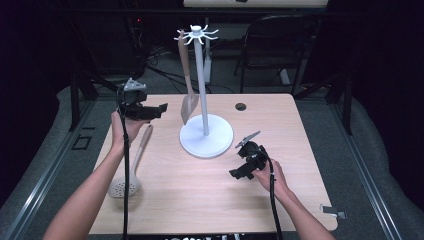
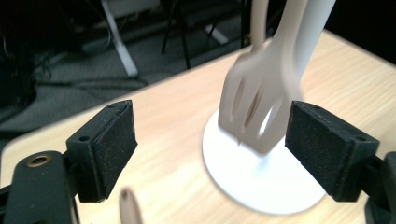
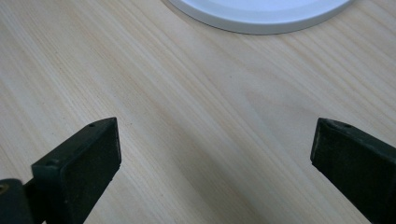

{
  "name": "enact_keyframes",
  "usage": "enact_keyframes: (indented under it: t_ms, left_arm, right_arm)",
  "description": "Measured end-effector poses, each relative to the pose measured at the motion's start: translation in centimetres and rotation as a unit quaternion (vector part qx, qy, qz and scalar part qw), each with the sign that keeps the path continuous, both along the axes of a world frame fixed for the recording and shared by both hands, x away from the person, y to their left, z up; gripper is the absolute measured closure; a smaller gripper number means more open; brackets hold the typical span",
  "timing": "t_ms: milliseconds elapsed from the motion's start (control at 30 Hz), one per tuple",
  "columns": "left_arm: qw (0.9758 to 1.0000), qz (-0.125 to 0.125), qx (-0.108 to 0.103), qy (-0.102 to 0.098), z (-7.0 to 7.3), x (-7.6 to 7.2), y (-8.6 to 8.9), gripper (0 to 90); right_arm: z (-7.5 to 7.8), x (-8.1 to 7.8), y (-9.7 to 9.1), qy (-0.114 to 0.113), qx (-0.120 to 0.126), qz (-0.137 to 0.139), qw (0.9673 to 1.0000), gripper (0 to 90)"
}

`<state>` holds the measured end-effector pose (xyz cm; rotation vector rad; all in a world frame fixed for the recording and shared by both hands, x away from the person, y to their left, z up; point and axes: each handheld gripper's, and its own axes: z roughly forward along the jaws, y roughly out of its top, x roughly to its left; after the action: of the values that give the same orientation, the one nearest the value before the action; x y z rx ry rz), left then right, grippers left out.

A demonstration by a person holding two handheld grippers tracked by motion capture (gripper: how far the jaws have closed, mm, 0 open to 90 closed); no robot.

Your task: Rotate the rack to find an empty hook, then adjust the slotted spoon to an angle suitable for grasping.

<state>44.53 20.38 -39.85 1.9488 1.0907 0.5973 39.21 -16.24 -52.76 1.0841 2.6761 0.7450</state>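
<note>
A white utensil stand [image 1: 204,90] with hooks at its top rises from a round base [image 1: 206,136] at mid-table. A beige slotted spatula [image 1: 188,80] hangs from one hook, its blade [image 2: 254,107] just above the base [image 2: 266,177]. My left gripper [image 1: 159,109] is held left of the blade, open, jaws wide apart with nothing between them; the blade lies farther off. A beige skimmer [image 1: 131,165] lies flat at the left, its handle tip [image 2: 128,207] below my left jaws. My right gripper [image 1: 237,173] rests low over bare wood, open [image 3: 210,154].
The wooden table [image 1: 200,200] has a dark cable hole [image 1: 241,106] at the back right. A small metal clip [image 1: 334,211] lies at the front right corner. Dark chairs and cables stand on the floor behind the table.
</note>
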Motion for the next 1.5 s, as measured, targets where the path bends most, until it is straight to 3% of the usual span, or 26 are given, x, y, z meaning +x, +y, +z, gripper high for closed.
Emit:
enact_keyframes:
  t_ms: [33, 133, 200, 233, 333, 433, 600, 667, 967, 1167, 1300, 1400, 1500]
  left_arm:
    - [1.0, 0.0, 0.0, 0.0, 0.0, 0.0, 0.0, 15.6]
    - [0.9992, 0.013, 0.03, 0.021, -2.3, -0.2, 0.5, 14.5]
    - [0.9989, 0.017, 0.035, 0.025, -2.9, -0.2, 0.7, 13.6]
    - [0.9985, 0.019, 0.04, 0.033, -3.4, -0.3, 0.9, 12.7]
    - [0.9963, 0.027, 0.062, 0.052, -5.3, -0.3, 1.4, 9.8]
    - [0.9957, 0.03, 0.066, 0.059, -6.1, -0.5, 1.7, 8.3]
    - [0.9951, 0.043, 0.042, 0.078, -8.1, -0.6, 2.9, 6.2]
    - [0.9942, 0.045, 0.041, 0.088, -8.4, -0.5, 3.3, 4.9]
    - [0.9925, 0.067, 0.039, 0.095, -9.0, -1.1, 5.2, 0.8]
    - [0.9916, 0.088, 0.034, 0.088, -8.7, -1.6, 6.4, 0.3]
    - [0.9895, 0.094, 0.041, 0.101, -9.4, -1.6, 6.8, 0.2]
    - [0.9881, 0.094, 0.047, 0.112, -9.9, -1.6, 6.8, 0.1]
    - [0.9845, 0.103, 0.05, 0.133, -10.5, -1.5, 6.6, 0.6]
  right_arm:
    - [0.0, 0.0, 0.0, 0.0, 0.0, 0.0, 1.0, 1.4]
    - [-0.1, 0.0, 0.0, 0.004, 0.005, 0.001, 1.0, 1.4]
    - [-0.1, 0.0, 0.0, 0.004, 0.005, 0.001, 1.0, 1.4]
    - [0.0, 0.0, 0.0, 0.004, -0.006, 0.003, 1.0, 1.4]
    - [-0.2, 0.1, 0.0, 0.01, -0.001, 0.006, 0.9999, 2.0]
    - [-0.3, 0.1, 0.0, 0.008, -0.004, 0.009, 0.9999, 2.2]
    - [-0.5, 0.2, 0.0, 0.006, -0.001, 0.014, 0.9999, 2.5]
    - [-0.6, 0.2, 0.0, 0.009, -0.01, 0.019, 0.9997, 2.8]
    - [-0.7, 0.3, 0.1, 0.015, -0.007, 0.027, 0.9995, 4.8]
    - [-0.7, 0.3, 0.1, 0.013, -0.011, 0.035, 0.9993, 6.3]
    - [-0.8, 0.5, 0.1, 0.012, -0.003, 0.033, 0.9994, 6.4]
    - [-0.7, 0.5, 0.2, 0.012, -0.013, 0.033, 0.9993, 6.4]
    - [-0.8, 0.5, 0.3, 0.015, -0.011, 0.034, 0.9992, 6.6]
